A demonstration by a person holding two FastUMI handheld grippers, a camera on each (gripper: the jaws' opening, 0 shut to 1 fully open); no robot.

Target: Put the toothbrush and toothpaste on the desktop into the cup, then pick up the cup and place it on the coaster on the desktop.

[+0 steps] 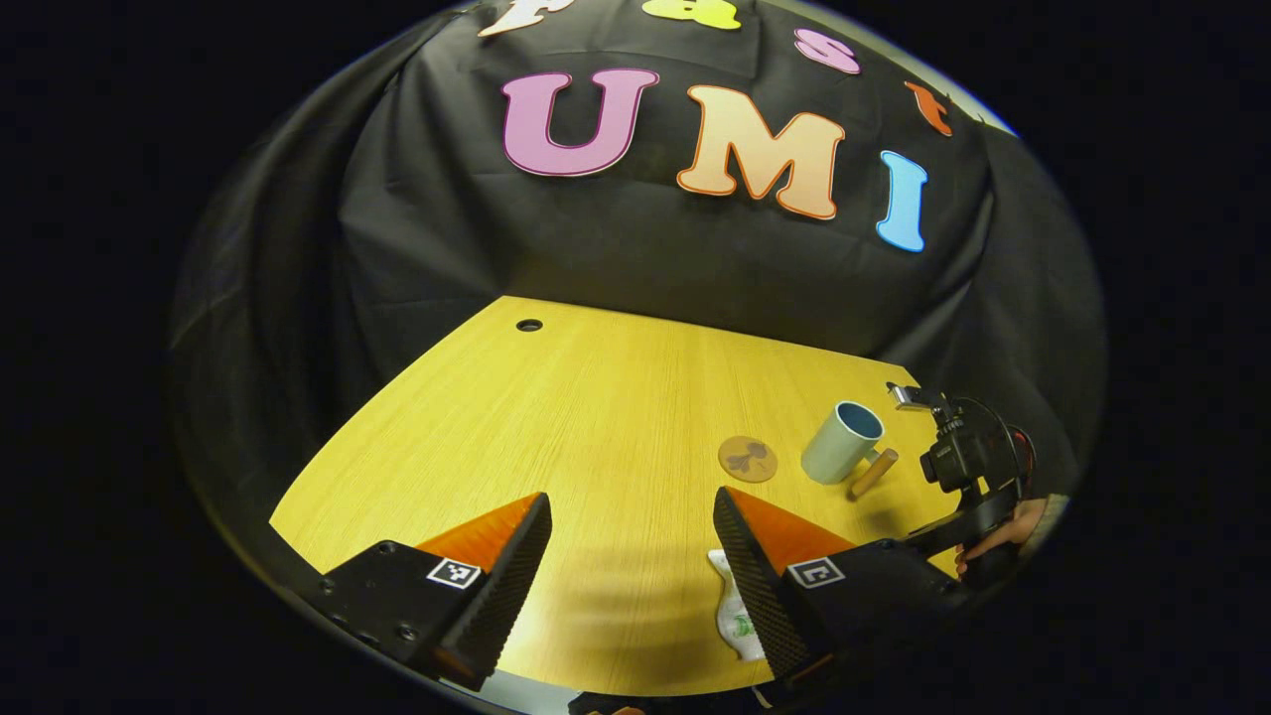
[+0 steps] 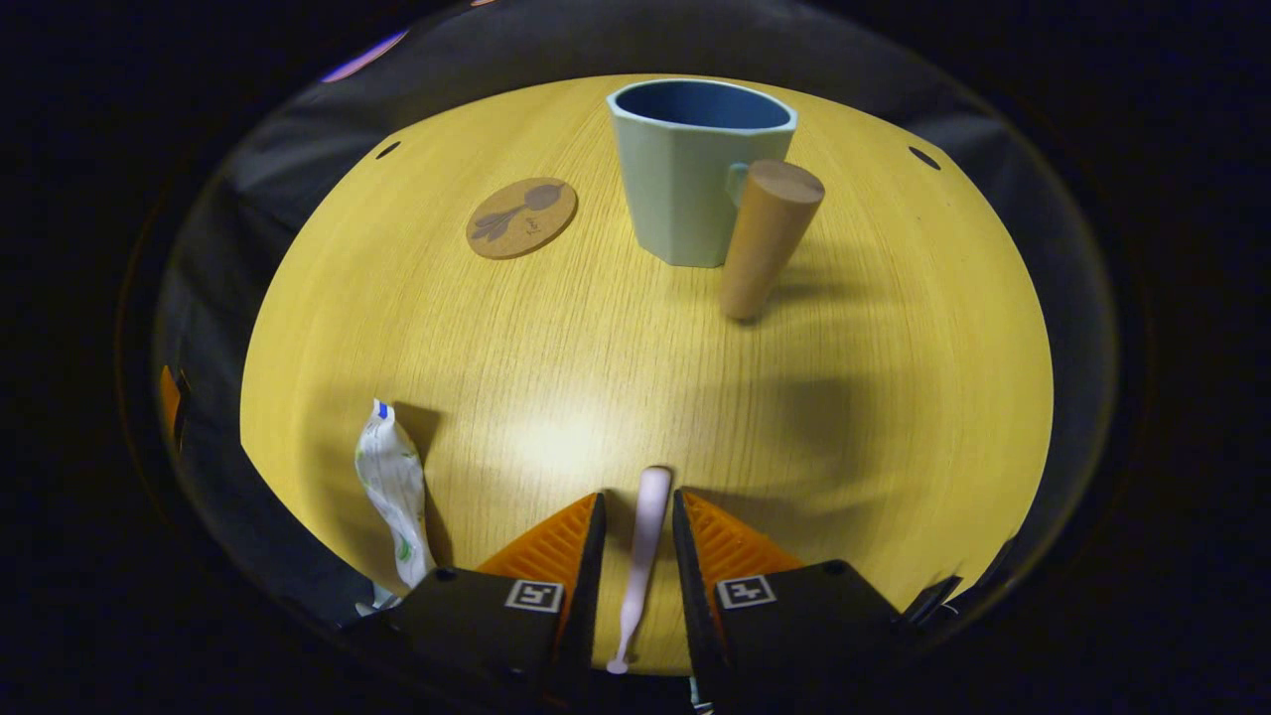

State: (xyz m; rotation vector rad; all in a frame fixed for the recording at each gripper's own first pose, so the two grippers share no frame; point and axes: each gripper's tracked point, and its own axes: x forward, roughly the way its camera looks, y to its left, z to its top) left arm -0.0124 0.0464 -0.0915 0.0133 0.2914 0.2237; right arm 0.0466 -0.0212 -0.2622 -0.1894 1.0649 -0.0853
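The left gripper (image 1: 632,541) hovers with jaws spread wide above the yellow wooden desktop (image 1: 596,397). A white toothpaste tube (image 2: 395,489) lies near left; the round brown coaster (image 2: 522,217) and pale green cup (image 2: 695,169) stand far. The right gripper (image 2: 637,541) brackets the pale pink toothbrush (image 2: 641,546); I cannot tell whether its fingers press it.

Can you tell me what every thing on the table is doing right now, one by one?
Cup: upright on the table, nothing seen inside.
Coaster: flat on the table, bare.
Toothpaste: lying on the table, untouched.
Toothbrush: lying between the right gripper's jaws; whether they press it is unclear.
Right gripper: jaws nearly closed around the toothbrush.
Left gripper: jaws open, holding nothing.
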